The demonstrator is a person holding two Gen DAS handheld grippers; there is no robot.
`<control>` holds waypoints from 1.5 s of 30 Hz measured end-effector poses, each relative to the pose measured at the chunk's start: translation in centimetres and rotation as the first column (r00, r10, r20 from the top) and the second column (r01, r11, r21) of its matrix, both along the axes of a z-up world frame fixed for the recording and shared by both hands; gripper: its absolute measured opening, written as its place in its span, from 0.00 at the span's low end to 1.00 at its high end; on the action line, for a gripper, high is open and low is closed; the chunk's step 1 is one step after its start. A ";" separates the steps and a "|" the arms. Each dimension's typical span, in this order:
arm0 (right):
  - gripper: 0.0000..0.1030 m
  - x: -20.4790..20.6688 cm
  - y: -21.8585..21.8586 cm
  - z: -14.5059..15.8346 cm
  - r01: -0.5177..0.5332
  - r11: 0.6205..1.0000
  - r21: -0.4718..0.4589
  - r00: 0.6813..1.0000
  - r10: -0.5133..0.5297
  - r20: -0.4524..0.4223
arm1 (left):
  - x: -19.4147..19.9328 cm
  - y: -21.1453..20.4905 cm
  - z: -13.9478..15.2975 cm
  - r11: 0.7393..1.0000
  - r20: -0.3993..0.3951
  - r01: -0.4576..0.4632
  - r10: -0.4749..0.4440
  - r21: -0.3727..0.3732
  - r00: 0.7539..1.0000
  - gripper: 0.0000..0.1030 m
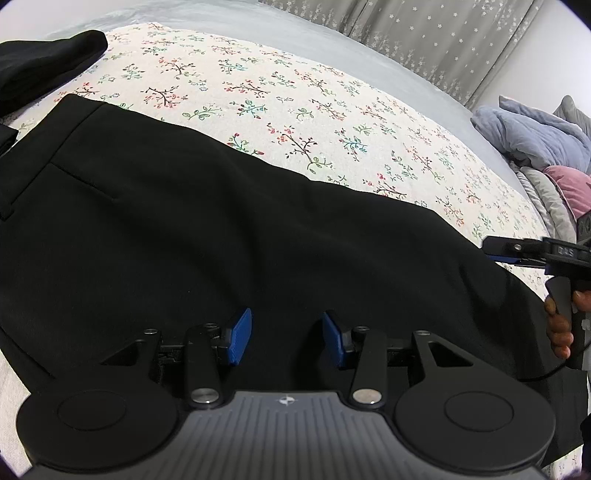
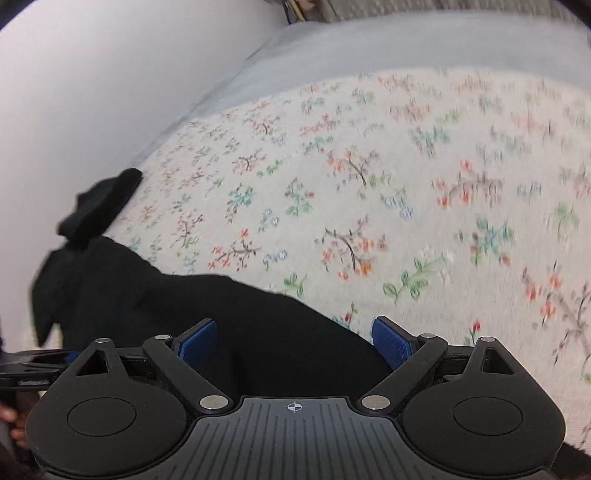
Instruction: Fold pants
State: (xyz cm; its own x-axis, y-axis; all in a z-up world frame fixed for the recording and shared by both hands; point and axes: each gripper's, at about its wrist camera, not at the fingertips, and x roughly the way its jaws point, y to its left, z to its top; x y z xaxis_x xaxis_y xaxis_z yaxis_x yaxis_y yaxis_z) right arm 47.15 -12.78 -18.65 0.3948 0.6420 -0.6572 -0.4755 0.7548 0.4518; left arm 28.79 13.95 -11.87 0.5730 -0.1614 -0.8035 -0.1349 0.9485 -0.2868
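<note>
Black pants [image 1: 184, 229] lie flat across a floral sheet [image 1: 295, 107], waistband towards the left. My left gripper [image 1: 288, 338] hovers low over them, its blue pads [image 1: 242, 334] a short way apart with nothing pinched between them. In the left wrist view my right gripper [image 1: 517, 254] comes in from the right edge, held by a hand [image 1: 559, 325] at the pants' leg end. In its own blurred view the right gripper [image 2: 293, 343] stands wide open above the pants' [image 2: 221, 314] far edge, with nothing between its pads.
Another black garment [image 1: 48, 62] lies at the sheet's far left corner. A grey bed cover [image 1: 258, 33] lies under the floral sheet. Blue bedding [image 1: 532, 136] and a pink pillow [image 1: 572, 188] pile at the right. Starred curtains [image 1: 443, 40] hang behind, and a white wall [image 2: 110, 92] borders the bed.
</note>
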 end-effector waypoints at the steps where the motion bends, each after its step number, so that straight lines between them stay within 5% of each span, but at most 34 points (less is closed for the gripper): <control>1: 0.90 -0.3 0.0 0.2 -0.024 1.000 0.007 1.000 0.024 0.011 | 0.1 -0.1 0.0 1.000 0.000 -0.001 0.001 0.002 1.000 0.30; 8: 0.89 -4.6 3.7 2.4 -0.273 0.958 -0.086 0.952 0.282 0.118 | 0.3 -0.5 0.0 1.000 0.005 0.005 -0.005 0.022 1.000 0.34; 12: 0.90 -2.7 3.0 3.3 -0.168 0.974 -0.150 0.965 0.194 0.178 | 0.4 -0.8 0.0 0.999 0.008 0.013 -0.013 0.037 1.000 0.35; 15: 0.90 1.0 1.4 1.9 -0.080 0.989 -0.126 0.992 0.092 0.092 | 0.5 -0.6 0.0 0.999 0.007 0.011 -0.012 0.030 1.000 0.35; 17: 0.91 2.0 1.9 0.6 -0.118 0.985 -0.127 0.991 0.124 0.044 | 0.6 -0.5 0.0 1.000 0.005 0.008 -0.008 0.024 1.000 0.35; 22: 0.90 1.3 5.2 0.3 -0.328 0.945 0.012 0.944 0.327 0.043 | 0.8 -0.6 0.0 1.000 0.004 0.009 -0.009 0.021 1.000 0.36; 36: 0.91 -8.0 9.3 2.2 -0.475 0.866 -0.156 0.839 0.499 0.219 | 0.8 -0.5 0.0 1.000 0.002 0.009 -0.009 0.012 1.000 0.36; 42: 0.90 -12.6 11.8 1.2 -0.534 0.766 -0.358 0.741 0.628 0.237 | 0.8 -0.7 0.0 1.000 0.002 0.010 -0.010 0.020 1.000 0.36; 45: 0.90 -12.7 12.6 0.2 -0.485 0.762 -0.429 0.752 0.614 0.240 | 0.8 -0.8 0.0 1.000 0.004 0.013 -0.014 0.026 1.000 0.36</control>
State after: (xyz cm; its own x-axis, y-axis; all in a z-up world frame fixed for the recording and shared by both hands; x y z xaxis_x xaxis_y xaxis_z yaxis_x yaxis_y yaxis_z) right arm 34.49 -0.14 -18.43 0.2785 0.5960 -0.7531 -0.9255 0.3761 -0.0446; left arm 29.61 13.19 -11.83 0.5739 -0.1484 -0.8053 -0.1210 0.9573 -0.2627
